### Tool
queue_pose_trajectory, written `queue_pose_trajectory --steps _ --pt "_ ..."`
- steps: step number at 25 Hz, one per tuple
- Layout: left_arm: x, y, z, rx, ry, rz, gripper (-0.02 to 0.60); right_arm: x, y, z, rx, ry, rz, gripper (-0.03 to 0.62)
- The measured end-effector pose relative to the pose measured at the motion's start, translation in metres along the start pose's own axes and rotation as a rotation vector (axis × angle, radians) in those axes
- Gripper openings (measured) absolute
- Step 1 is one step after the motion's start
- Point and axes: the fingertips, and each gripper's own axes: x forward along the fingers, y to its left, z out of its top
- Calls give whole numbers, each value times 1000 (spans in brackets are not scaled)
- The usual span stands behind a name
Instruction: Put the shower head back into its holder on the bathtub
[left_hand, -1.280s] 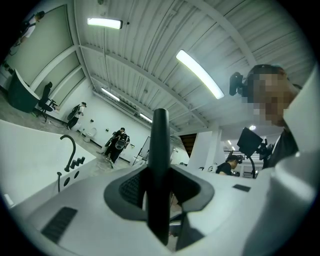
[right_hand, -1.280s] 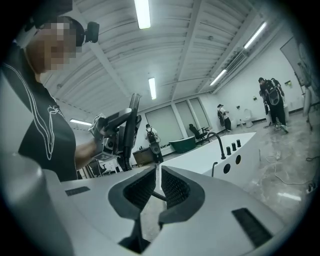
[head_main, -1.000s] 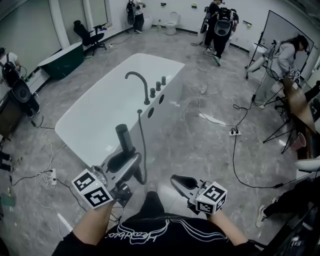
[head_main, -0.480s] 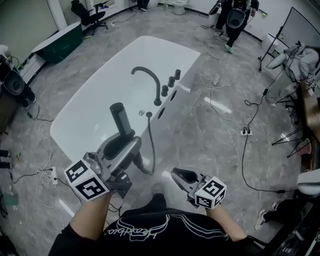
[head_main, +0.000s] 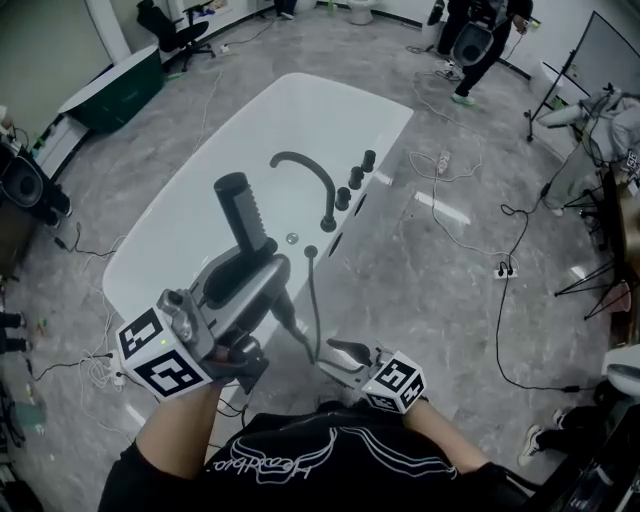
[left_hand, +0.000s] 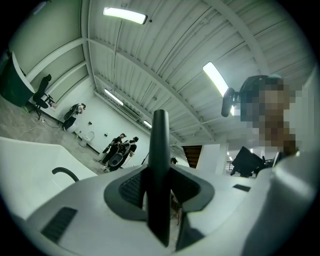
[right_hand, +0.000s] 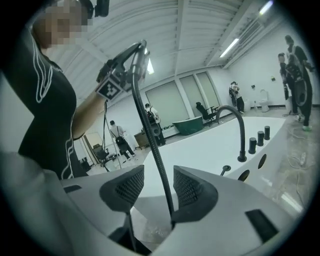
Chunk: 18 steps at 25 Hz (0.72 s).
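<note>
Moved: shower head (head_main: 241, 207) further over bathtub (head_main: 140, 250), nearer tap (head_main: 308, 168); left gripper (head_main: 248, 278) clamped on its handle; right gripper (head_main: 335, 355) jaws just opened, apart, hose (head_main: 311, 300) between them

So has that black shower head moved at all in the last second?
Yes. The shower head, held in the left gripper, has travelled from the near end of the bathtub towards the faucet.
</note>
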Motion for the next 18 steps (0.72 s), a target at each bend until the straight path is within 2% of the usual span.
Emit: queue_pose_trajectory --steps 3,6,10,11,12,13,18 --pt "3 2 7 -25 -21 -20 135 25 -8 -23 -17 58 13 175" --pt "11 2 38 -64 -50 -34 135 42 -16 -24 -21 115 20 181" --pt "14 2 58 -63 -72 -29 134 52 -26 -39 -6 163 22 181" --pt "13 3 61 -61 -77 -25 134 52 -28 -44 -11 170 21 172" --pt "12 4 63 -58 -82 -20 135 51 -29 -46 -21 172 21 108" --pt "12 6 65 -51 -86 -13 134 50 -30 -46 -30 169 25 74" --pt "7 26 78 -39 -104 48 133 37 -28 -38 32 141 85 66"
